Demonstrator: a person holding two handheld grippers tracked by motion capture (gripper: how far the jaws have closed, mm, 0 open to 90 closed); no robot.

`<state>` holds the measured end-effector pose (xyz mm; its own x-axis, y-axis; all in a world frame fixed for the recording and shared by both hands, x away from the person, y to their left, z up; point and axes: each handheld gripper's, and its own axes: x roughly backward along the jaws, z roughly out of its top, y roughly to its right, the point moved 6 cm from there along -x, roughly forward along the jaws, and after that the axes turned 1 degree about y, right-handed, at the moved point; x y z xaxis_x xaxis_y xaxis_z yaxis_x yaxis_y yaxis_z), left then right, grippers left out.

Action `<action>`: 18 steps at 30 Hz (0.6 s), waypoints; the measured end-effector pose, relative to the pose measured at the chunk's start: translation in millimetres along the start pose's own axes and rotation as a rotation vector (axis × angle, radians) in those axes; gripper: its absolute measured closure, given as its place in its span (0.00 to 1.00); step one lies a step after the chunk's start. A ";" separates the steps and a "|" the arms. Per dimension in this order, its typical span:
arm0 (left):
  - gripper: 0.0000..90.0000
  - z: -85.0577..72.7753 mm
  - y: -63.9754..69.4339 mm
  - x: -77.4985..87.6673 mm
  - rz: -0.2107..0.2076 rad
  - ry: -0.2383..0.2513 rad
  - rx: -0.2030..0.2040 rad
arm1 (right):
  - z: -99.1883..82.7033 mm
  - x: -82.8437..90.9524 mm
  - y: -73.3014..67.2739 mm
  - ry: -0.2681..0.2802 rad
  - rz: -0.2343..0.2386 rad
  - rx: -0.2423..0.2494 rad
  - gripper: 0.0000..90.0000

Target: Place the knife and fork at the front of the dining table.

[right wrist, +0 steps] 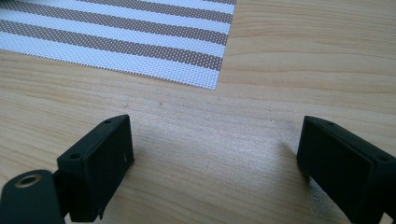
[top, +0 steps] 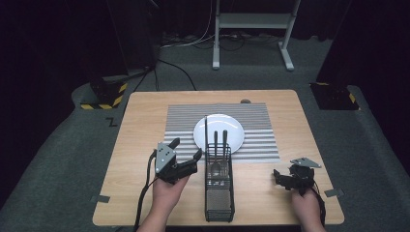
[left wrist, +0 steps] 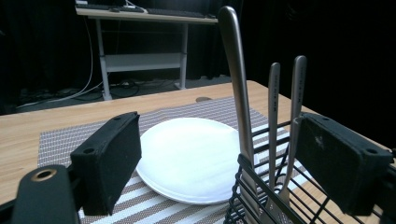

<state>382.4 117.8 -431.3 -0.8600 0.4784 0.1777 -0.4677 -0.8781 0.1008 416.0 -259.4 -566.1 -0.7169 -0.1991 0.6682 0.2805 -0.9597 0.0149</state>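
jaws spread, left gripper [top: 186,151] beside cutlery rack [top: 218,193]

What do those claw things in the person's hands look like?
Each hand holds a black gripper with two chunky, blocky black jaws. The left gripper and right gripper each carry a grey three-cornered plate on top. A black cable trails back from the left one. No sleeves can be seen.
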 end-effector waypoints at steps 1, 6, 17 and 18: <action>0.17 -0.3 0.0 -1.3 -0.001 -0.003 0.000 | 0.0 0.0 0.0 0.000 0.000 0.000 0.12; 0.17 -0.8 -0.3 -7.5 0.007 -0.012 -0.006 | 0.0 0.0 0.0 0.000 0.000 0.000 0.12; 0.39 6.8 11.1 -14.8 -0.020 -0.005 -0.009 | 0.1 0.0 -0.1 0.000 0.001 -0.001 0.12; 0.41 6.8 11.1 -14.8 -0.020 -0.005 -0.009 | 0.1 0.0 -0.1 0.000 0.001 -0.001 0.12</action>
<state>391.3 100.9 -426.2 -0.8496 0.4956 0.1802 -0.4864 -0.8685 0.0954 416.0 -259.3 -566.1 -0.7163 -0.2002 0.6684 0.2808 -0.9597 0.0135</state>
